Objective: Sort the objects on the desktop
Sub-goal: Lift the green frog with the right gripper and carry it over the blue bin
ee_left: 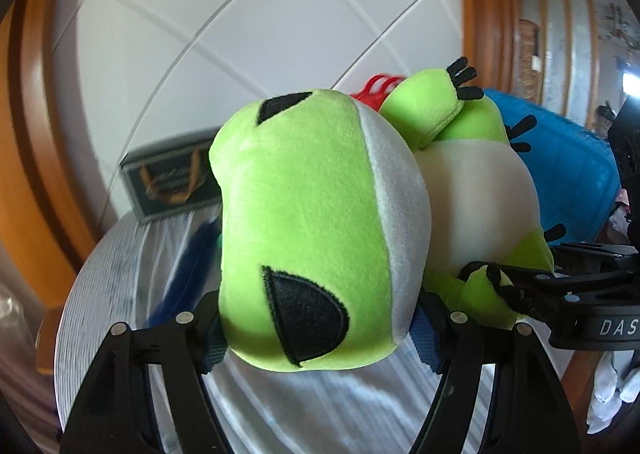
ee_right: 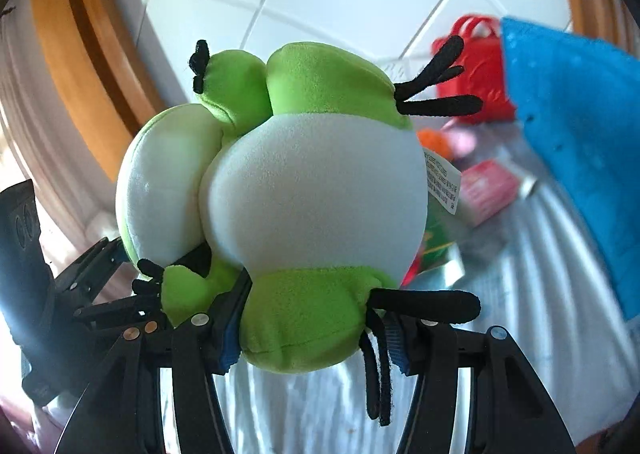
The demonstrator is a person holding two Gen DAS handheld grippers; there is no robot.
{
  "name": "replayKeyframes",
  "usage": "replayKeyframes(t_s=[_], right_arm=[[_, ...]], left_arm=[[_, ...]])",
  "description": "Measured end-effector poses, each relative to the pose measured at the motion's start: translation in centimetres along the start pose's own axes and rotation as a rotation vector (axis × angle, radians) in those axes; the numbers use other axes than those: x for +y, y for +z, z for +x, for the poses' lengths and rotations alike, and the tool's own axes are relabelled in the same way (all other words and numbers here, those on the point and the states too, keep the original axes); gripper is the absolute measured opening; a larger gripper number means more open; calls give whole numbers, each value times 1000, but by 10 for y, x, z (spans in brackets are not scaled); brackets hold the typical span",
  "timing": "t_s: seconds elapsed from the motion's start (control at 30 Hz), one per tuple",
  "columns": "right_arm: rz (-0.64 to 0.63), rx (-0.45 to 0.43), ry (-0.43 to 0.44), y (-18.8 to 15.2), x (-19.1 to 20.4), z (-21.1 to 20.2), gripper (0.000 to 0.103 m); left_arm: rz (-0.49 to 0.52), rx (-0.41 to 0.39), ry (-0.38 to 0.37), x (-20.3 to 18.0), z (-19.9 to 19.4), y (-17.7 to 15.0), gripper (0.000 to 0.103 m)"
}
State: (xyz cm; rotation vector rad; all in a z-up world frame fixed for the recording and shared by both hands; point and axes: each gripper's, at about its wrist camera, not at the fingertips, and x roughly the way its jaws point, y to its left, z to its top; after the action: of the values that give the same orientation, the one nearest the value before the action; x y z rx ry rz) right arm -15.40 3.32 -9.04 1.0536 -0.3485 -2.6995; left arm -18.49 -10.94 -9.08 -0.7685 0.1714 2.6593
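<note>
A green and white plush frog (ee_left: 304, 213) with black eyes and black toes hangs in the air between both grippers. In the left wrist view its head fills the gap of my left gripper (ee_left: 320, 342), whose blue pads (ee_left: 214, 350) press into both sides. The right gripper (ee_left: 532, 294) shows at the right, clamped on a leg. In the right wrist view the frog (ee_right: 316, 189) shows its white belly, and my right gripper (ee_right: 314, 338) is shut on the lower green leg. The left gripper's black frame (ee_right: 100, 294) appears at the left.
Below lies a round table (ee_left: 104, 294) under a shiny striped cover. On it are a blue bin (ee_right: 580, 133), a small red basket (ee_right: 476, 69), a pink box (ee_right: 488, 189), a dark framed box (ee_left: 172, 181) and a blue item (ee_left: 188, 266). White floor tiles and wooden frames lie beyond.
</note>
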Motion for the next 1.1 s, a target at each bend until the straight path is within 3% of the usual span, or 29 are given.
replayKeyframes(t_s=[0.27,0.63,0.9,1.1], right_arm=[[16,-130,-61,24,-90,-91,56],[19,-246,-156,78,-276,-214,56],[104,-256,-177,108,-398,-257,56],[173,-252,-187,107,-456,-261,58]], left_arm=[[63,-105,-62,-124,2,57,73],[91,-176,-152,-343,40,156,74],[152,-112,-174,-464,86,208,74],[195,-56,-182,-507,114,222,78]])
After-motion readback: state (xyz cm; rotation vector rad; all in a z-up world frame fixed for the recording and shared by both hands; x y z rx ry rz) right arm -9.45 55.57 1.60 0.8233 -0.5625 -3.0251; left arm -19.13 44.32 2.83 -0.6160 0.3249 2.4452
